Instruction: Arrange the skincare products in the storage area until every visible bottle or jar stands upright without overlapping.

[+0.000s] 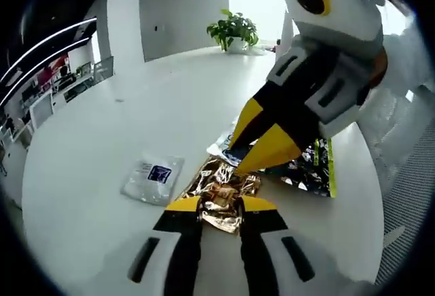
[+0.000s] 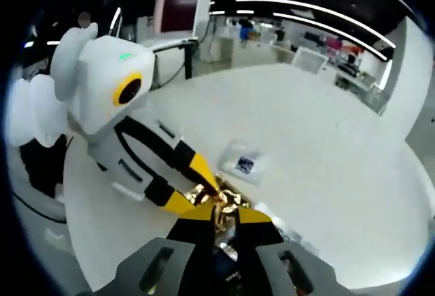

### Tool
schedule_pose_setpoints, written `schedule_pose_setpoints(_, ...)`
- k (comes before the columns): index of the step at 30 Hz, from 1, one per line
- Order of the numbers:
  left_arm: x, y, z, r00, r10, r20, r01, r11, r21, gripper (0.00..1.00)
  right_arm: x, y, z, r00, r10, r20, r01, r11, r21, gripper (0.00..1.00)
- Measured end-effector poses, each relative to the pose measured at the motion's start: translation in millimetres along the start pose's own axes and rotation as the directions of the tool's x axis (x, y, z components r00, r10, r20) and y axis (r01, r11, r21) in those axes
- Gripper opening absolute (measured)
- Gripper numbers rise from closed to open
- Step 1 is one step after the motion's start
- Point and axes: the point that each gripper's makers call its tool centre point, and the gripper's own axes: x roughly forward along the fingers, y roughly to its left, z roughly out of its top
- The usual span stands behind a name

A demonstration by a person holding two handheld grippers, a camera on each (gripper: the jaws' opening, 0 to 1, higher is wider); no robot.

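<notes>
On the white round surface (image 1: 88, 173) a crumpled gold foil packet (image 1: 221, 197) is lying flat, with a dark printed sachet (image 1: 309, 170) just beside it towards the near edge and a clear white sachet with a blue label (image 1: 152, 177) a little apart on the other side. No bottle or jar is made out in either view; only flat packets are seen, so the standing-up part of the task is judged to be not yet begun. The left tongs (image 1: 221, 207) are held slightly apart with the jaw tips at the edge of the gold packet, and whether the foil is actually pinched cannot be told. The right tongs (image 2: 219, 216) are pointed down at the same packet from the opposite side, the jaws nearly together, and a grip on the foil cannot be confirmed either. Several risks are judged from this: the thin foil may be torn if it is pulled from both sides at once; the two sets of tongs may be knocked together over so small a thing; the dark sachet may be dragged along or pushed off the edge; a potted plant (image 1: 233, 32) at the far edge is well clear.
</notes>
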Motion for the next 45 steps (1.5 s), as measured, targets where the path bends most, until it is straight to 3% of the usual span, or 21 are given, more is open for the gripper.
schedule_pose_setpoints(2,0.2,-0.8,0.3,1.000,0.003,0.000,-0.003,1.000,-0.008,0.19,-7.3,9.6,5.5,0.999,0.048,0.015,-0.049,0.997,0.064,0.04)
schedule_pose_setpoints(4,-0.1,-1.7,0.2,1.000,0.006,0.003,-0.006,1.000,-0.018,0.18,-19.6,16.8,17.7,0.995,0.078,0.069,-0.085,0.990,0.115,0.05)
schedule_pose_setpoints(12,-0.5,-3.8,0.0,1.000,0.017,0.008,-0.017,0.999,-0.044,0.17,-68.0,16.5,17.8,0.997,0.028,0.076,-0.031,0.999,0.040,0.19)
schedule_pose_setpoints(19,-0.5,-4.0,-0.2,1.000,0.019,0.006,-0.019,0.998,-0.055,0.17,-99.1,13.4,11.9,0.998,-0.020,0.058,0.019,1.000,0.020,0.41)
schedule_pose_setpoints(25,-0.5,-4.5,-0.2,1.000,0.024,0.002,-0.024,0.998,-0.063,0.17,-129.6,13.1,-6.5,0.998,-0.063,0.024,0.063,0.998,0.024,0.54)
schedule_pose_setpoints(29,-0.6,-4.8,-0.3,0.999,0.034,0.004,-0.034,0.996,-0.080,0.17,-155.0,18.7,-11.6,0.997,-0.068,0.036,0.064,0.992,0.106,0.62)
schedule_pose_setpoints(36,4.2,-8.0,3.9,0.999,0.049,0.021,-0.048,0.996,-0.070,0.17,-195.4,-0.5,-34.5,0.984,-0.178,-0.008,0.178,0.978,0.112,0.75)
schedule_pose_setpoints(40,10.3,-8.7,12.1,0.997,0.071,0.032,-0.070,0.997,-0.029,0.24,-205.3,-6.1,-44.8,0.981,-0.193,-0.024,0.195,0.973,0.126,0.89)
schedule_pose_setpoints(45,6.8,-14.9,22.2,0.997,0.072,0.032,-0.072,0.997,-0.004,0.36,-214.1,-9.0,-53.8,0.976,-0.213,-0.040,0.217,0.967,0.130,0.99)
